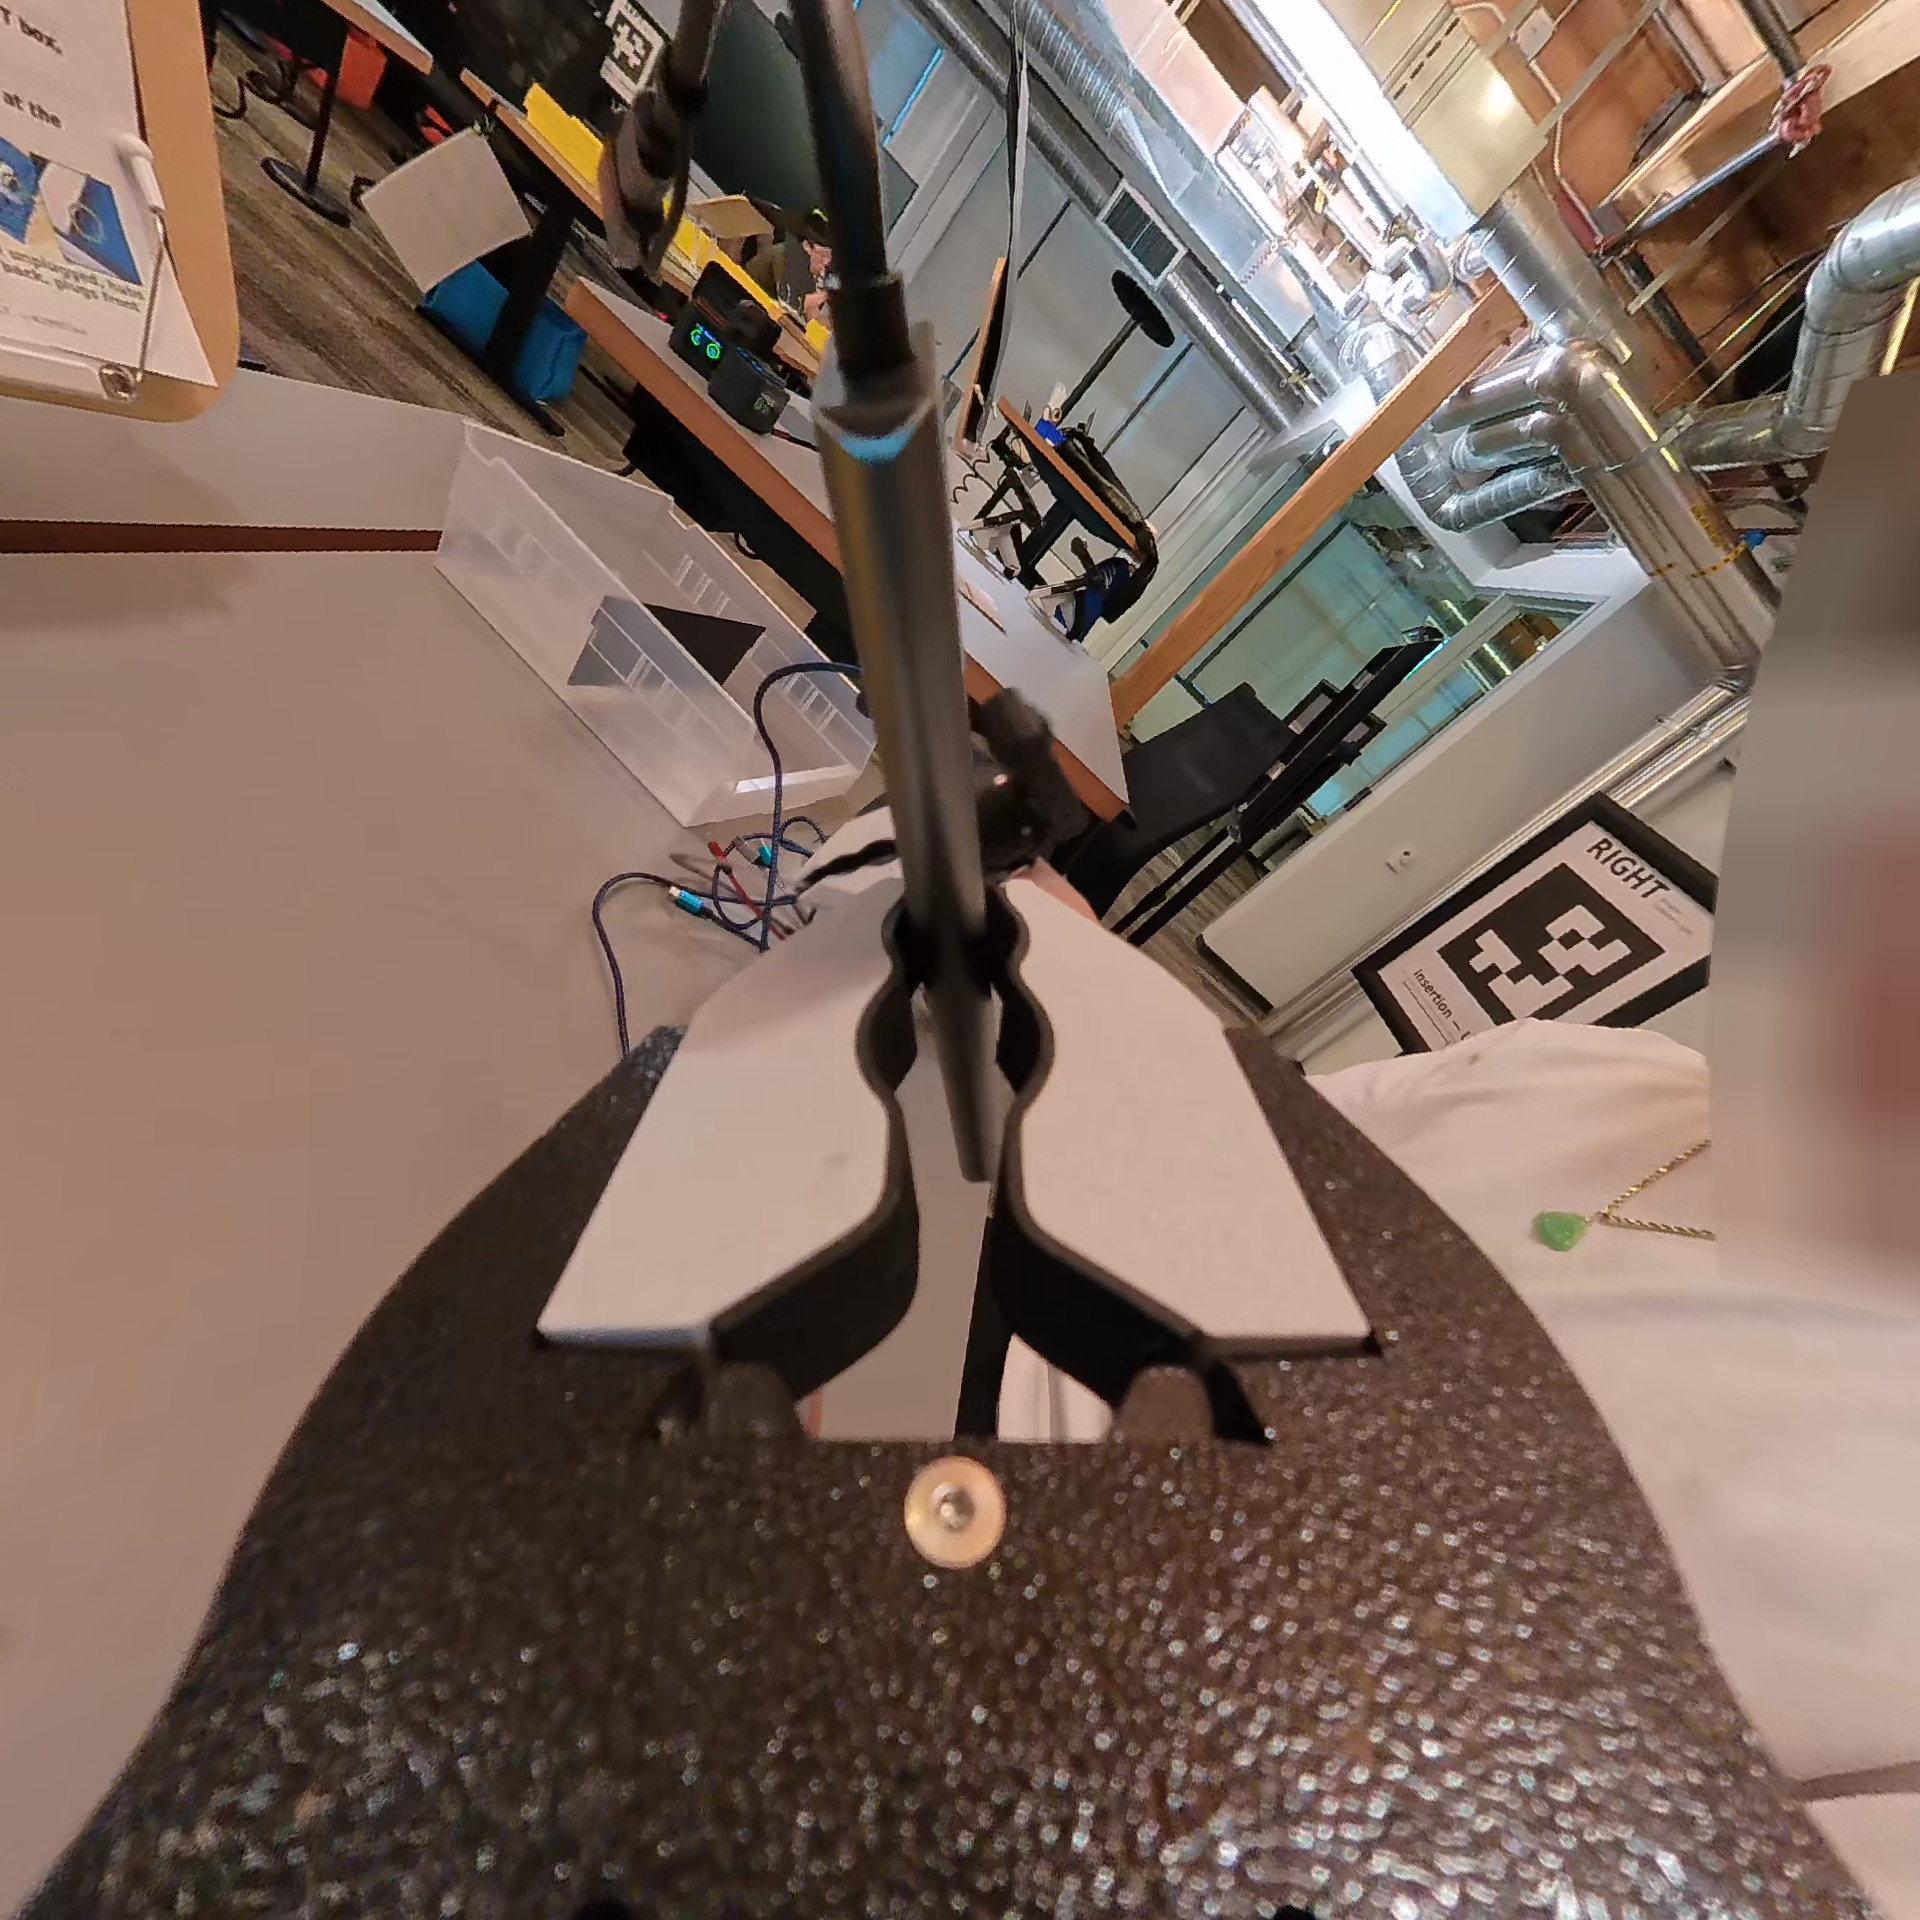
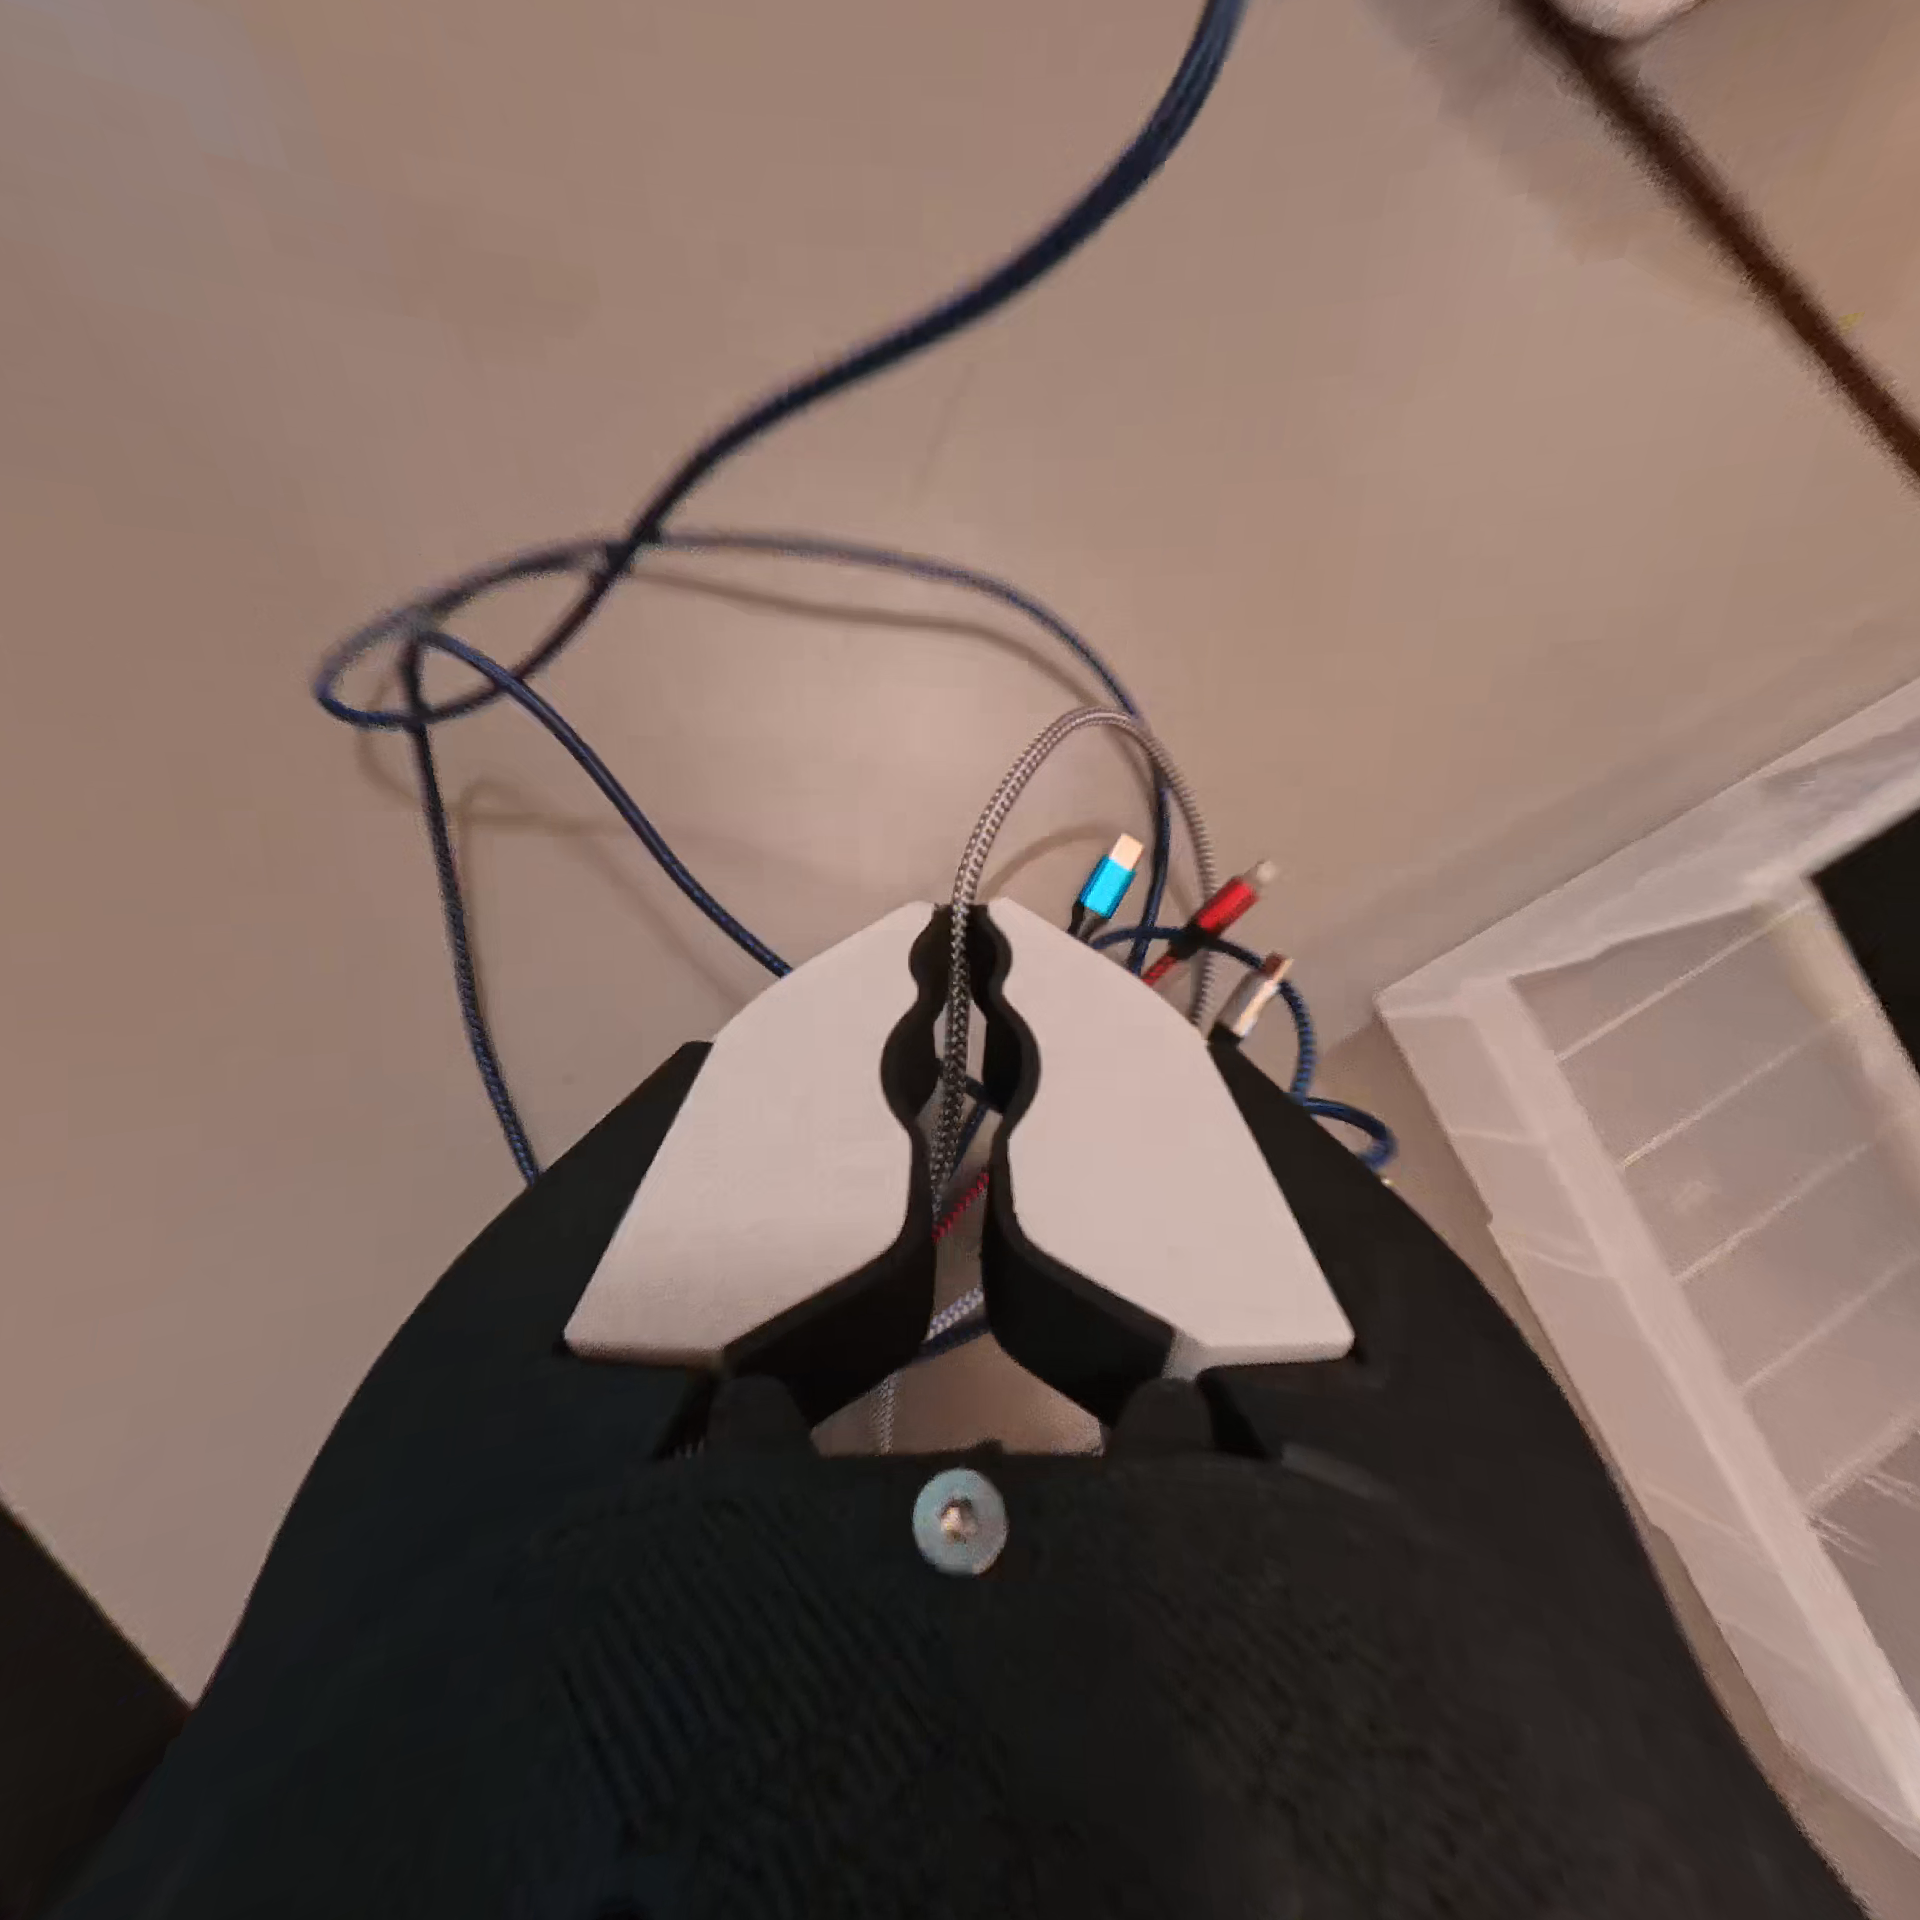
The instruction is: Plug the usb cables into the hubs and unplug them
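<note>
My left gripper (image 1: 951,914) is shut on a slim grey metal USB hub (image 1: 894,644) and holds it on end above the table. The hub's black cable (image 1: 852,208) leaves its far end. My right gripper (image 2: 966,914) is shut on a grey braided cable (image 2: 997,821), which arcs out of the fingertips towards a heap of cables. In that heap lie a blue plug (image 2: 1112,873), a red plug (image 2: 1231,899) and a silver plug (image 2: 1257,992). A blue braided cable (image 2: 727,447) loops over the beige table (image 2: 312,312). The heap also shows in the left wrist view (image 1: 727,883).
A clear plastic box (image 2: 1662,1143) stands right of the cable heap; it also shows in the left wrist view (image 1: 623,613). A printed sheet on a board (image 1: 83,208) lies at the far left. A framed marker sign (image 1: 1538,935) stands at the right, beside a person in white. One gripper's finger ends stand about 35 centimeters off the other's. The red plug (image 2: 1231,899) lies around 7 centimeters away from my right fingertips.
</note>
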